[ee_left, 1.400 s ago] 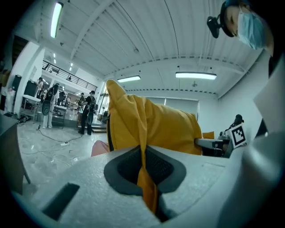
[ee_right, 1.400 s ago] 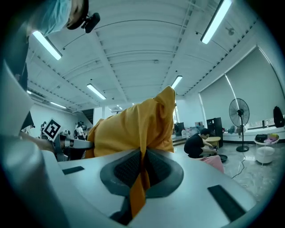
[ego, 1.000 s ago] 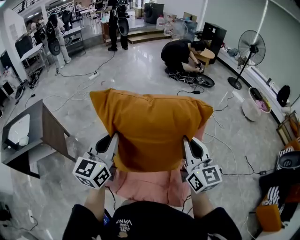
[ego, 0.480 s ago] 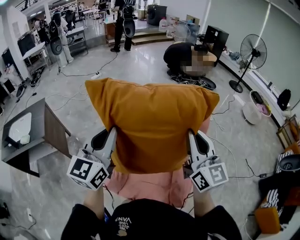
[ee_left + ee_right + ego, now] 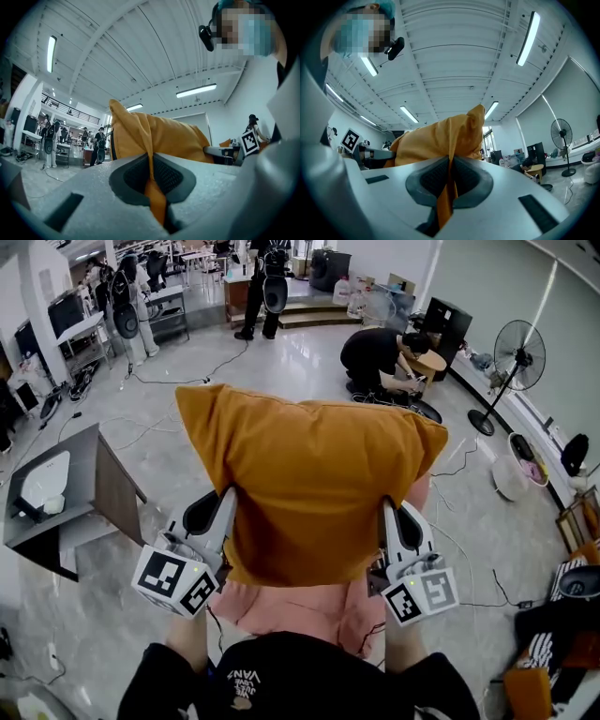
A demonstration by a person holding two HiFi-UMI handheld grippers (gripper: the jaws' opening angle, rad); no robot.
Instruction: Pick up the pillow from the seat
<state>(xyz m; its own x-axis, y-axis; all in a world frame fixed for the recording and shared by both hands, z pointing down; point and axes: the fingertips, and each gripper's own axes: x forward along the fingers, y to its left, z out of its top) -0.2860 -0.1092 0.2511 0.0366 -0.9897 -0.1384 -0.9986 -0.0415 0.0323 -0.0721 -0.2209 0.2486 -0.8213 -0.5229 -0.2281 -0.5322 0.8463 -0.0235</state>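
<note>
Two grippers (image 5: 228, 502) (image 5: 386, 510) — one orange pillow (image 5: 309, 474)

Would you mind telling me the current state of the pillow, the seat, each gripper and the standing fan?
orange pillow: held up over the seat, pinched at its left and right edges.
left gripper: shut on the pillow's edge.
right gripper: shut on the pillow's opposite edge.
pink seat: partly hidden below the pillow.
standing fan: upright on the floor; cannot tell if it is running.
</note>
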